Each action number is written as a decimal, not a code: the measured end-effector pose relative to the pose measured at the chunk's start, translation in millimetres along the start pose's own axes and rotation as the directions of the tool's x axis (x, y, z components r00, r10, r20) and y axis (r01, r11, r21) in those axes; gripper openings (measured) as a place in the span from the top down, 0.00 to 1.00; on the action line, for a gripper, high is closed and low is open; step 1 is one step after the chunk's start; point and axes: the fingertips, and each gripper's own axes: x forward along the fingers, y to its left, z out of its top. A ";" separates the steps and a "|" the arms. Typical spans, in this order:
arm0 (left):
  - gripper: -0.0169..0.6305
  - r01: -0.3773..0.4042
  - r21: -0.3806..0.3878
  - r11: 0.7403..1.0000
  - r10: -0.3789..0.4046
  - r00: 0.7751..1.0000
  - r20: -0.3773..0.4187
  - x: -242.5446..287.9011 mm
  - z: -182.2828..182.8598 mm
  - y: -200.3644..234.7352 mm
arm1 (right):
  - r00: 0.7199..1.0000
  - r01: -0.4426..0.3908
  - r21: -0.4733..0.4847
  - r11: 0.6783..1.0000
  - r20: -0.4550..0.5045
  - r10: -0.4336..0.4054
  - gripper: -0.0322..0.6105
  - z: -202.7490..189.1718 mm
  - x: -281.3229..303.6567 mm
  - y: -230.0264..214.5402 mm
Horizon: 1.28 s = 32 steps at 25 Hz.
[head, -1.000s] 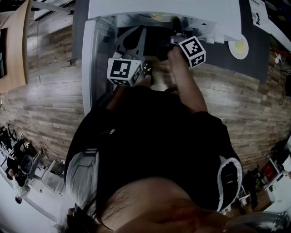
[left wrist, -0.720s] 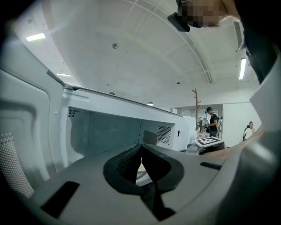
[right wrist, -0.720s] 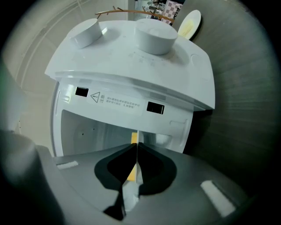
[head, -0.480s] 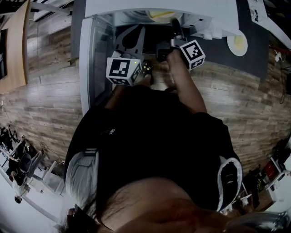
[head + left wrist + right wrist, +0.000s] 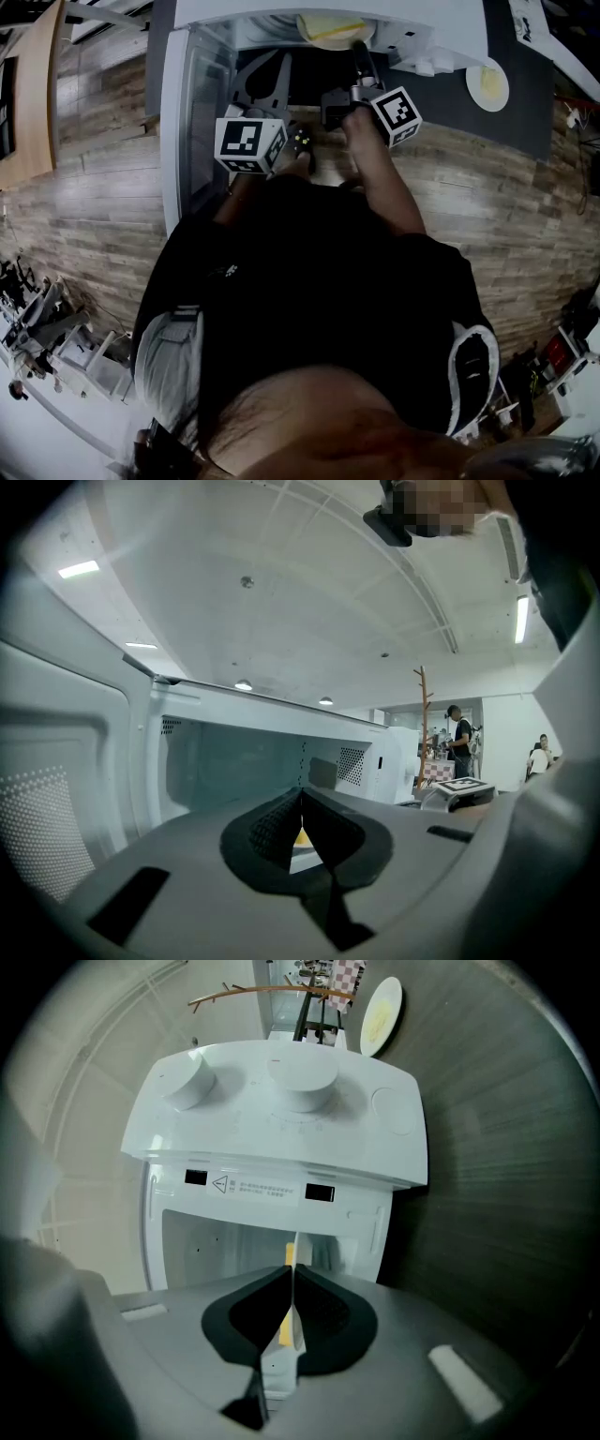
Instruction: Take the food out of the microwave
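A white microwave oven (image 5: 422, 19) stands on a dark grey counter top (image 5: 450, 108), its glass-panelled door (image 5: 183, 131) swung fully open on the microwave's left side as the head view shows it. At the mouth of the microwave's cavity sits the task's thing, a round white plate carrying pale yellow food (image 5: 330, 30), part of it already past the front edge of the microwave. The right gripper (image 5: 292, 1283) reaches straight in toward the microwave's opening and has its dark padded jaws pinching the near rim of that plate: in the right gripper view the plate shows edge-on as a thin white and yellow strip squeezed between the two pads, with the microwave's two round white knobs (image 5: 302, 1080) above it in that rolled picture. The black-and-white square-marker cube (image 5: 398, 112) on the right gripper sits just in front of the microwave. The left gripper (image 5: 301, 808) is held in front of the microwave, toward the open door's side, with its jaws pressed together at the tips and nothing caught between them; beyond them the left gripper view looks into the microwave's pale interior. To the right of the microwave, well apart from it on the same counter top, lies a second small white plate with a yellow patch of food (image 5: 489, 84). Below the microwave in the head view runs a wood-plank floor (image 5: 103, 216).
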 end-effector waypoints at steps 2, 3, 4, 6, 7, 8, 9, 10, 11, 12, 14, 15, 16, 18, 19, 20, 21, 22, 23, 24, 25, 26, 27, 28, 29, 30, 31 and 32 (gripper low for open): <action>0.96 -0.002 -0.001 1.000 0.002 1.000 0.002 -1.3 1.3 -0.7 | 1.000 -0.012 0.003 1.000 -0.001 0.012 0.94 0.2 -2.6 1.8; 0.96 -0.003 -0.001 1.000 0.003 1.000 0.003 -2.2 1.8 -1.4 | 1.000 -0.018 0.005 1.000 -0.002 0.018 0.94 0.1 -4.1 2.7; 0.96 -0.004 -0.002 1.000 0.004 1.000 0.004 -3.2 1.7 -2.1 | 1.000 -0.025 0.008 1.000 -0.002 0.025 0.94 -0.1 -5.6 3.5; 0.96 -0.007 -0.002 1.000 0.007 1.000 0.006 -4.6 1.8 -3.4 | 0.999 -0.038 0.017 0.999 -0.004 0.038 0.94 -0.6 -8.1 4.2; 0.96 -0.007 0.001 1.000 0.007 1.000 0.009 -5.0 2.3 -4.0 | 0.999 -0.042 0.023 0.999 -0.004 0.042 0.94 -0.6 -9.2 4.2; 0.96 -0.008 0.004 1.000 0.008 1.000 0.011 -5.6 2.8 -4.6 | 0.999 -0.046 0.029 0.999 -0.004 0.046 0.94 -0.6 -10.3 4.3; 0.96 -0.008 0.006 1.000 0.008 1.000 0.013 -6.3 3.2 -5.0 | 0.999 -0.050 0.035 0.998 -0.004 0.050 0.94 -0.8 -11.3 4.6; 0.96 -0.009 0.006 1.000 0.009 1.000 0.014 -7.1 3.6 -5.2 | 0.999 -0.054 0.040 0.998 -0.003 0.055 0.94 -1.2 -12.2 5.1; 0.96 -0.009 0.006 1.000 0.009 1.000 0.015 -7.9 3.9 -5.2 | 0.998 -0.060 0.044 0.997 -0.002 0.060 0.94 -1.5 -12.9 5.9; 0.96 -0.010 0.006 1.000 0.010 1.000 0.015 -8.6 4.1 -5.3 | 0.998 -0.067 0.047 0.997 -0.001 0.067 0.94 -1.6 -13.5 6.8; 0.96 -0.010 0.004 1.000 0.010 1.000 0.016 -9.7 4.1 -5.7 | 0.997 -0.076 0.059 0.995 0.004 0.076 0.94 -1.8 -14.7 8.5; 0.96 -0.011 0.004 1.000 0.011 1.000 0.016 -10.1 3.8 -5.8 | 0.997 -0.077 0.066 0.995 0.005 0.077 0.94 -2.1 -15.2 8.5; 0.96 -0.012 0.003 1.000 0.012 1.000 0.015 -10.6 3.6 -5.8 | 0.997 -0.074 0.071 0.995 0.005 0.074 0.94 -2.4 -15.6 7.6; 0.96 -0.013 0.003 1.000 0.013 1.000 0.015 -11.5 3.5 -5.7 | 0.998 -0.061 0.072 0.996 0.005 0.061 0.94 -3.1 -16.1 4.8; 0.96 -0.014 0.002 1.000 0.014 1.000 0.014 -12.0 3.1 -5.7 | 0.998 -0.055 0.068 0.996 0.006 0.055 0.94 -3.0 -16.1 3.3; 0.96 -0.014 0.002 1.000 0.014 1.000 0.011 -12.4 2.4 -5.4 | 0.999 -0.054 0.062 0.997 0.006 0.053 0.94 -2.6 -15.7 1.8; 0.96 -0.014 0.001 1.000 0.014 1.000 0.006 -12.6 1.2 -4.8 | 0.999 -0.054 0.059 0.997 0.007 0.054 0.94 -2.2 -14.9 0.3; 0.96 -0.014 0.001 1.000 0.014 1.000 0.002 -12.7 0.0 -4.0 | 0.999 -0.053 0.058 0.997 0.007 0.053 0.94 -2.0 -14.0 -1.7; 0.96 -0.015 0.002 1.000 0.015 1.000 0.001 -12.5 -0.6 -3.1 | 0.999 -0.051 0.058 0.997 0.007 0.051 0.94 -1.9 -13.1 -3.9; 0.96 -0.015 0.003 1.000 0.015 1.000 0.001 -12.1 -0.8 -2.4 | 0.999 -0.048 0.056 0.997 0.007 0.048 0.94 -1.8 -12.2 -5.7; 0.96 -0.015 0.002 1.000 0.015 1.000 0.000 -11.7 -1.1 -2.0 | 0.999 -0.044 0.051 0.998 0.007 0.044 0.94 -1.7 -11.4 -6.9; 0.96 -0.015 0.000 1.000 0.015 1.000 -0.002 -11.6 -1.5 -1.7 | 0.999 -0.039 0.044 0.998 0.006 0.038 0.94 -1.9 -10.9 -8.0; 0.96 -0.016 -0.002 1.000 0.016 1.000 -0.003 -11.6 -2.0 -1.4 | 0.999 -0.032 0.038 0.999 0.005 0.032 0.94 -2.2 -10.5 -9.4; 0.96 -0.017 -0.002 1.000 0.017 1.000 -0.004 -11.6 -2.4 -0.9 | 1.000 -0.027 0.034 0.999 0.003 0.027 0.94 -2.4 -10.1 -11.1; 0.96 -0.019 -0.002 1.000 0.019 1.000 -0.003 -11.5 -2.3 -0.3 | 1.000 -0.022 0.033 0.999 0.003 0.022 0.94 -2.5 -9.7 -12.7; 0.96 -0.019 -0.001 1.000 0.019 1.000 0.001 -11.3 -1.7 0.1 | 1.000 -0.018 0.032 0.999 0.002 0.018 0.94 -2.3 -9.2 -14.1; 0.96 -0.017 -0.002 1.000 0.017 1.000 0.004 -11.2 -1.1 0.3 | 1.000 -0.014 0.028 1.000 0.001 0.014 0.94 -2.0 -8.7 -15.4; 0.96 -0.015 -0.004 1.000 0.015 1.000 0.007 -11.2 -0.9 0.4 | 1.000 -0.008 0.021 1.000 -0.002 0.008 0.94 -1.8 -8.1 -16.8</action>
